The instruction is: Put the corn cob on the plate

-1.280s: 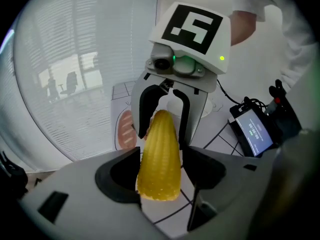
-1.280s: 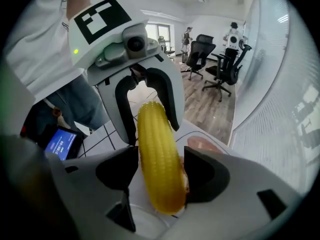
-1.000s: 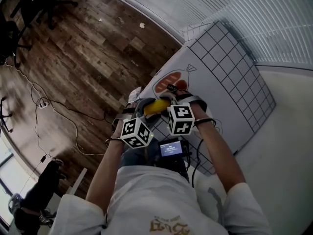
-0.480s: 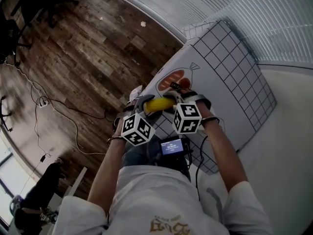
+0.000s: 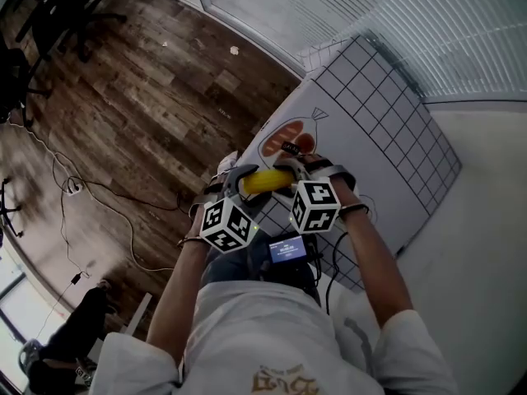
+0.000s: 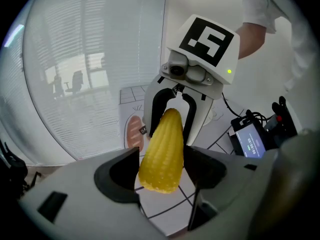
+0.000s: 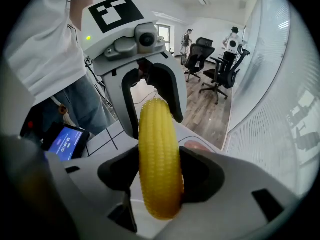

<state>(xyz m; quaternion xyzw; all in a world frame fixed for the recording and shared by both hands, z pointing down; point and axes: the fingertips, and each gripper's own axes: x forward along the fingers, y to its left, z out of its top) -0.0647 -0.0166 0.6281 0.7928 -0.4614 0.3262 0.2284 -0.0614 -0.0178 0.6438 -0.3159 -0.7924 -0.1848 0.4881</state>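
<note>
A yellow corn cob (image 5: 265,179) hangs in the air between my two grippers, above the near corner of a white mat (image 5: 362,113) with a black grid. In the left gripper view the cob's (image 6: 161,154) thick end sits between the pads of my left gripper (image 6: 162,171), touching both. The right gripper (image 7: 159,176) has just been closing, and its pads press on the cob's (image 7: 159,159) other end. The two grippers face each other, cubes toward me. I see no plate in any view.
An orange oval (image 5: 284,137) with a drawn outline is printed on the mat just beyond the cob. A small device with a blue screen (image 5: 288,250) hangs at the person's waist. Wooden floor with cables (image 5: 74,188) lies left; office chairs (image 7: 212,69) stand farther off.
The cob and both grippers have stayed almost where they were. The camera's aim shifted slightly.
</note>
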